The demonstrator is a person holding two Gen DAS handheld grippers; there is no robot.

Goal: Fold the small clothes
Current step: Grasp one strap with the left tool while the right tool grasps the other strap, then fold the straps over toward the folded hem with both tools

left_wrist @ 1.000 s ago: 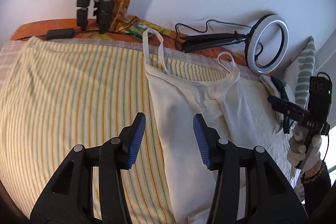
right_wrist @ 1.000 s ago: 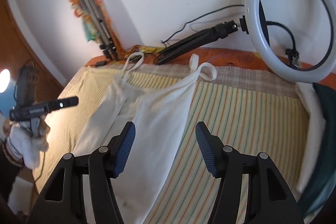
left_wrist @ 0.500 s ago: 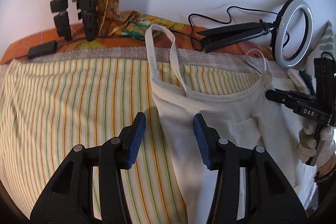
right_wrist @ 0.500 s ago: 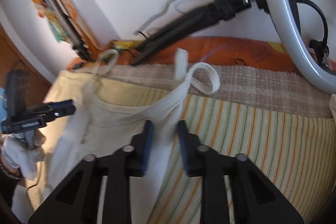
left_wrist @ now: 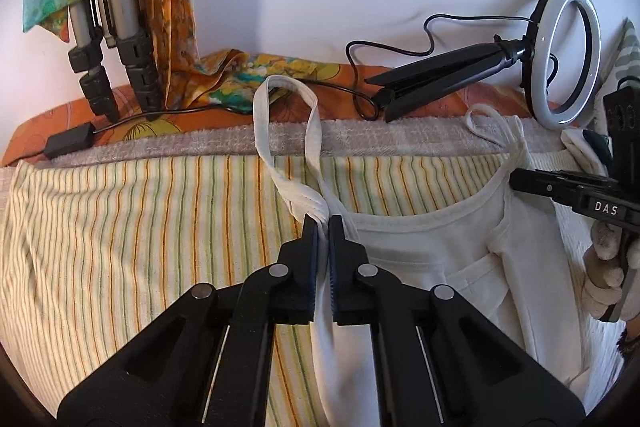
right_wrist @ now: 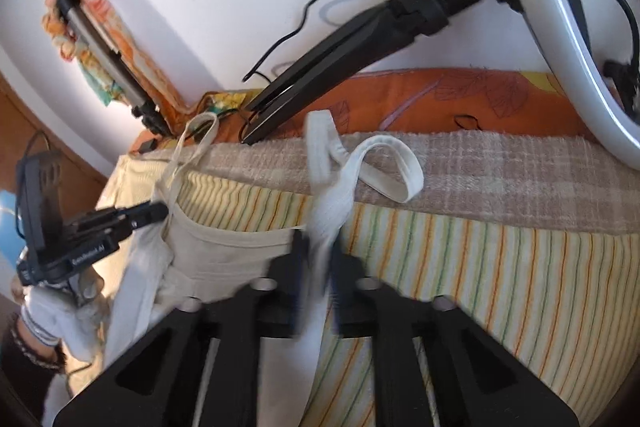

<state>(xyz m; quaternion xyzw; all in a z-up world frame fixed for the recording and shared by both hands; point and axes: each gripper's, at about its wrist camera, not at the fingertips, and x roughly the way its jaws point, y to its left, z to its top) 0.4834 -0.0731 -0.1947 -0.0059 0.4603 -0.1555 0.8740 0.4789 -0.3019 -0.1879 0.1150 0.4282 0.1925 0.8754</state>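
Note:
A cream tank top point(left_wrist: 432, 267) lies flat on the striped bedspread point(left_wrist: 120, 247), straps toward the wall. My left gripper point(left_wrist: 323, 223) is shut on the base of its left strap point(left_wrist: 288, 131). My right gripper point(right_wrist: 320, 247) is shut on the base of its right strap point(right_wrist: 384, 167); that view is blurred. The top's body also shows in the right wrist view point(right_wrist: 224, 259). Each gripper shows in the other's view: the right gripper point(left_wrist: 516, 181) at the right edge, the left gripper point(right_wrist: 160, 213) at the left.
A ring light point(left_wrist: 566, 55) on a folded black tripod point(left_wrist: 440, 75) lies along the wall with its cable. Tripod legs point(left_wrist: 132, 39) with draped colourful cloth point(left_wrist: 176, 7) stand at the back left. A black adapter point(left_wrist: 68, 145) lies on the orange sheet. A pillow point(left_wrist: 628, 59) is at the right.
Both grippers moved forward to the top's shoulders and closed on the strap bases. The left one was open half a second ago; the right one was nearly shut then.

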